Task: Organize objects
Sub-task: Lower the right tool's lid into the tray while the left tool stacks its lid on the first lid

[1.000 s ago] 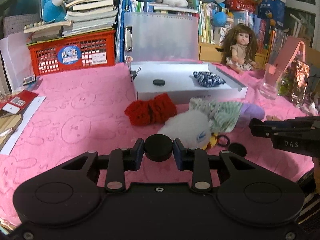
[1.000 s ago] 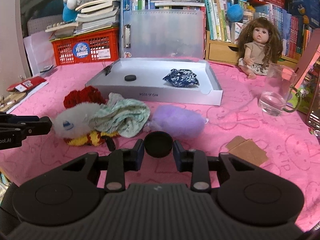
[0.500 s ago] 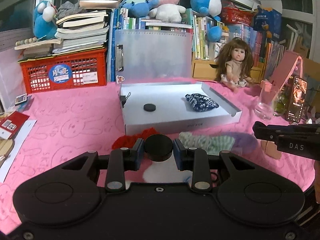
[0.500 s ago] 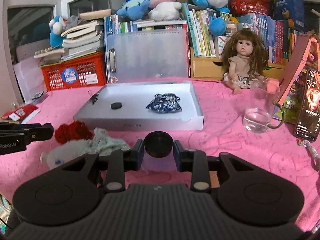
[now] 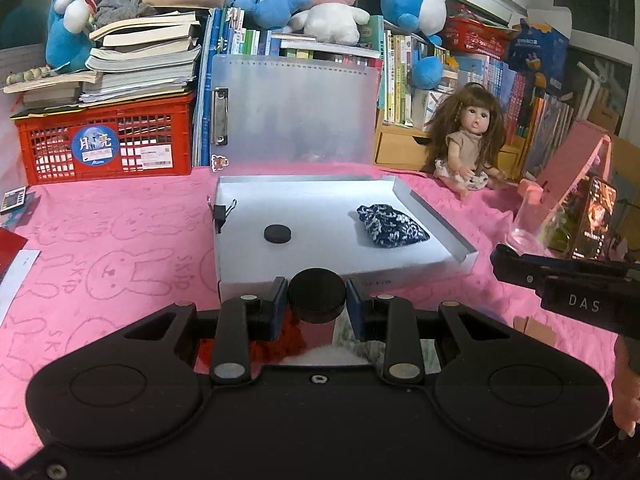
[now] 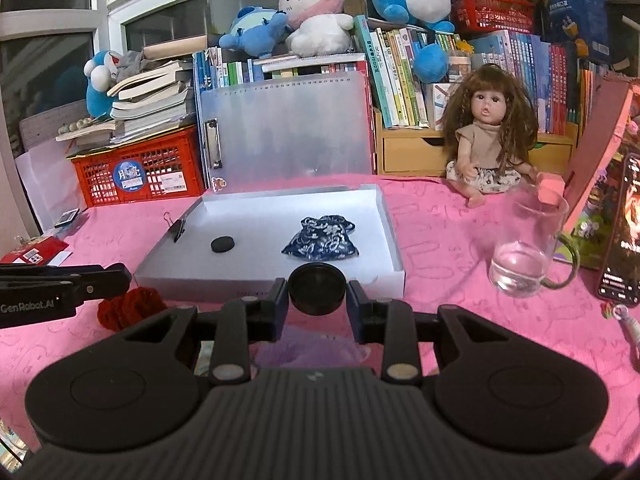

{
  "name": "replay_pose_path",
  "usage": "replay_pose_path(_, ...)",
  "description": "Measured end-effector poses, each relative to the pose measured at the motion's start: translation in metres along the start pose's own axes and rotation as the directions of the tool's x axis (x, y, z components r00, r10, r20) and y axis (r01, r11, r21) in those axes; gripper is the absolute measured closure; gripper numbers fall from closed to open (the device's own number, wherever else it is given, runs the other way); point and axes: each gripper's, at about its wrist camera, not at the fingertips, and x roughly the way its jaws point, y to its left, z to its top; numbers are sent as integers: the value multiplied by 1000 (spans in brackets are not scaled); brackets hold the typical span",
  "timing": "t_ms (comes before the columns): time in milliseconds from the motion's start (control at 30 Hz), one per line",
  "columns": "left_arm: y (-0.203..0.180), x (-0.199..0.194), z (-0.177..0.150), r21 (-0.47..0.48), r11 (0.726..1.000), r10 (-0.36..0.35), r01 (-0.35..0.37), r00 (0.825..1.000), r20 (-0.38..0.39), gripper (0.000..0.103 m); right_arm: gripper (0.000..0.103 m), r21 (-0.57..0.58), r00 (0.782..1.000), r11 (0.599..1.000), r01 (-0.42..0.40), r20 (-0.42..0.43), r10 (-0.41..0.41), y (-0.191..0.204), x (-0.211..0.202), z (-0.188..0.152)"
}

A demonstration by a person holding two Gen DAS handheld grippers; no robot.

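Black discs [image 5: 317, 295] [image 6: 317, 289] sit clamped in both tongs; only the right view shows the phone [image 6: 622, 232].

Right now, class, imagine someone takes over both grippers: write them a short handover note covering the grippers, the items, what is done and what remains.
Left gripper: shut on a black disc.
Right gripper: shut on a black disc too.
White tray: already holds a third black disc and a blue patterned pouch.
On the pink cloth before the tray: a red knitted piece; a purple item shows under the right gripper.
Left: probably set both held discs in the tray, then gather the loose pieces.
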Motion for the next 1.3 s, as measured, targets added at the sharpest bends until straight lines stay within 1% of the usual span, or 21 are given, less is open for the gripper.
replay_pose_path(133,2,13,13,-18,1000,-3,3,1000,1,73,67,6,1000,1000,-12,-8,12,-3,11,9)
replay_pose_path(300,7,33,29,-45,999,1,-1,1000,-5,73,67,18,999,999,-28,-37,28,-6,31,20)
replay_pose_path(500,15,70,45,-70,998,-3,-1,999,-47,73,67,55,994,997,-47,-98,52,-12,63,33)
replay_pose_path(567,17,83,49,-78,997,-14,8,997,-71,73,67,68,990,996,-51,-129,60,-15,75,37)
replay_pose_path(700,28,114,56,-134,991,-43,23,989,-145,73,67,87,980,995,-48,-190,64,-21,99,45)
replay_pose_path(800,36,136,59,-165,986,-49,16,980,-194,73,67,111,967,992,-53,-241,78,-26,115,48)
replay_pose_path(900,41,153,57,-170,985,-39,-1,972,-230,73,67,112,955,993,-42,-287,73,-26,131,47)
replay_pose_path(1067,46,175,51,-155,987,-10,-34,963,-271,73,67,93,937,995,-31,-345,62,-23,152,44)
replay_pose_path(1167,47,187,51,-141,988,19,-61,958,-286,73,67,80,932,996,-26,-358,53,-21,161,44)
replay_pose_path(1300,49,197,54,-133,989,29,-69,958,-286,73,67,69,930,997,-20,-365,43,-19,171,48)
